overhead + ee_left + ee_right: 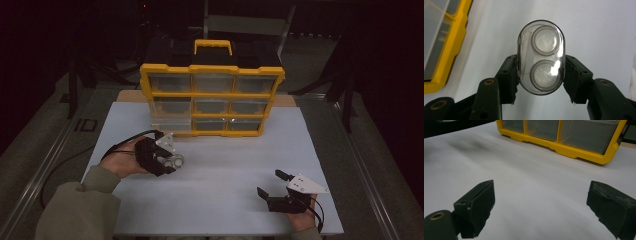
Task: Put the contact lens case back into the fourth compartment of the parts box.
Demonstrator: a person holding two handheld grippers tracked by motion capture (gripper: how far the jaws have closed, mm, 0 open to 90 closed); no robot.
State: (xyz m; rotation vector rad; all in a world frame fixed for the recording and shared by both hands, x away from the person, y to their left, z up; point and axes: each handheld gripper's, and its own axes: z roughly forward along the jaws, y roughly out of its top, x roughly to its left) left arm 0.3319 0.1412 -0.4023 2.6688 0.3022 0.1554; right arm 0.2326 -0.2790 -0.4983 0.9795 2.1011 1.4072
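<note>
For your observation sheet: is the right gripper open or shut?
Open: the right gripper has its jaws spread wide apart, with bare white table between them.

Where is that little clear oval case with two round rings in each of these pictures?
High view: clear case left of centre, in the left gripper.
Left gripper view: centre, clamped between the jaws.
Right gripper view: not in it.
Shared landmark: yellow organizer on the white table.

1. The drawer organizer [212, 100] stands at the far middle of the surface [220, 200].
2. The left gripper [167, 161] holds the clear case [176, 161] near-left of the organizer.
3. The right gripper [272, 184] rests near-right, well apart.
</note>
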